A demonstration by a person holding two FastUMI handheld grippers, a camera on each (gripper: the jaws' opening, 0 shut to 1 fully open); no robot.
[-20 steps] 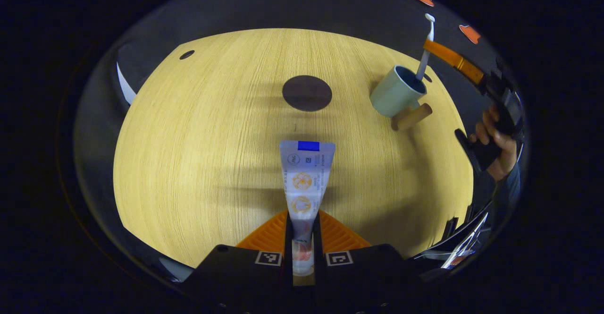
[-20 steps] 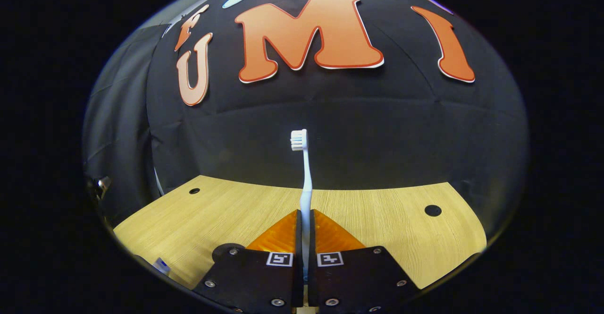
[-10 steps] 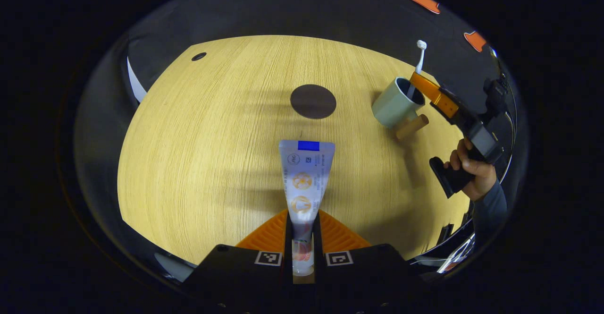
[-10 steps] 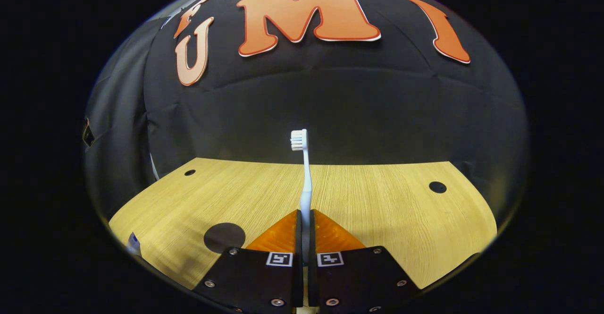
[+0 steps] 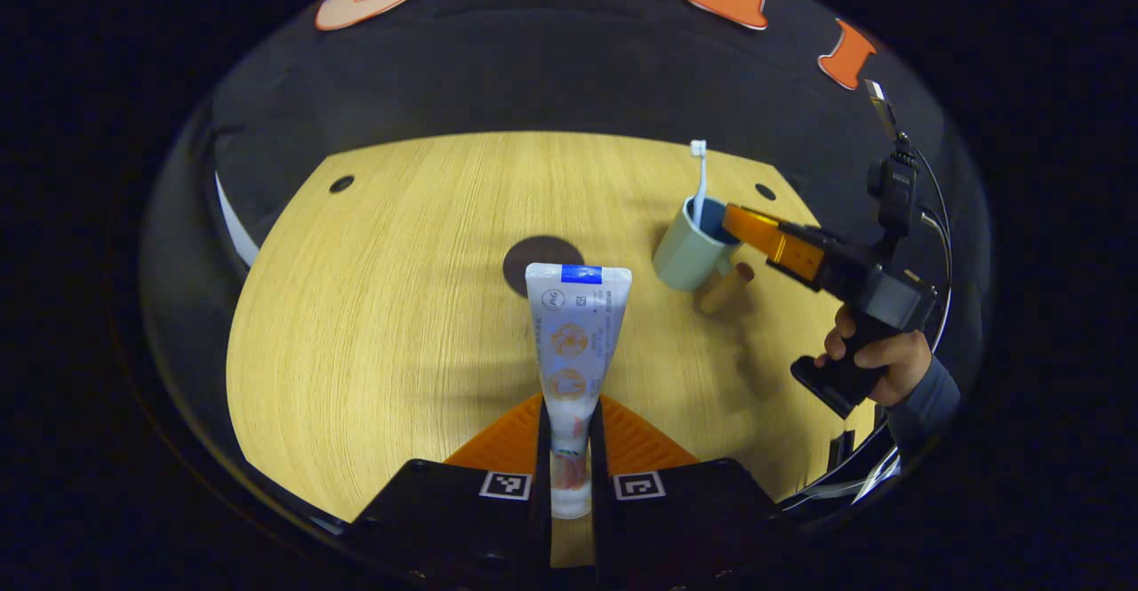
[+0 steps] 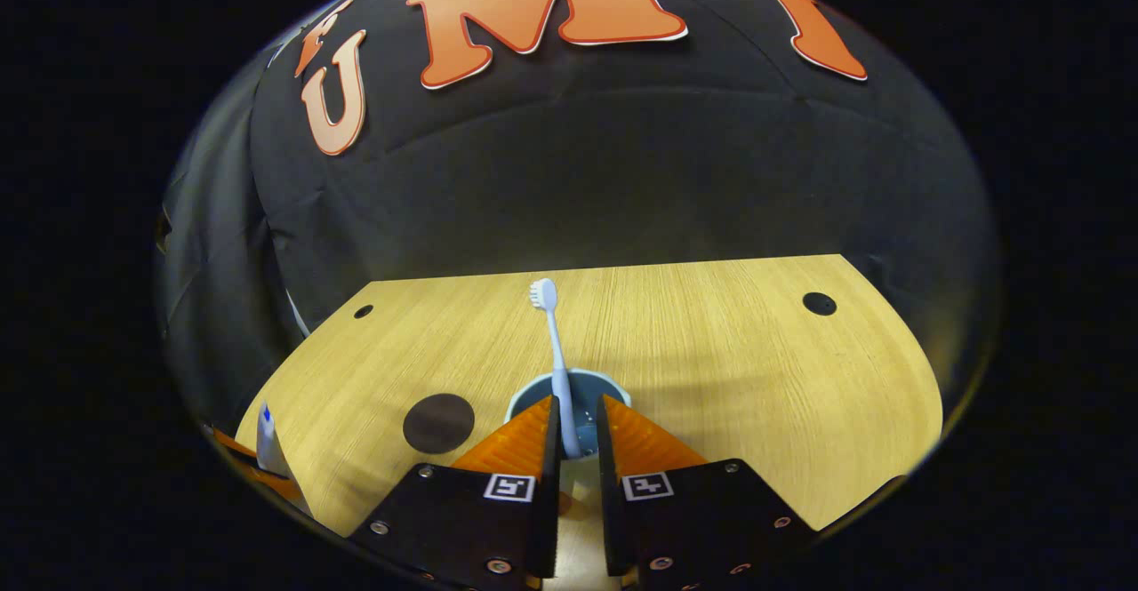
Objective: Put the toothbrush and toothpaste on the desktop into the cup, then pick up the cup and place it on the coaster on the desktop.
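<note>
Over the pale green ceramic cup point(image 6: 569, 395) with the wooden handle, the right gripper point(image 6: 576, 435) has let go: its fingers, clamped tight on the white plastic toothbrush point(image 6: 553, 351) half a second ago, now stand apart with a clear gap on either side of the stem. The toothbrush stands in the cup, bristle head up and leaning slightly, its lower end down inside the blue interior. In the left gripper view the same thing reads from the side: the toothbrush point(image 5: 699, 184) rises out of the cup point(image 5: 693, 249), and the right gripper point(image 5: 742, 220), held by a hand point(image 5: 876, 360) in a grey sleeve, sits at the cup's rim, lower and more level than it was a second ago.

The left gripper point(image 5: 569, 435) stays clenched on the white squeeze tube of toothpaste point(image 5: 573, 342) near its cap end, the flat crimped end with the blue band pointing forward, held above the light wood-grain tabletop point(image 5: 382, 307). Its view has tilted up since a second ago, so the cup now lies closer ahead and to the right.

The round dark brown coaster point(image 5: 524, 258) lies bare on the tabletop, just left of the cup and partly behind the tube's end.

So the first item appears delivered. What remains, as I judge it: the right gripper backs off the rim, the toothpaste goes into the cup beside the brush, then the cup moves onto the coaster.
</note>
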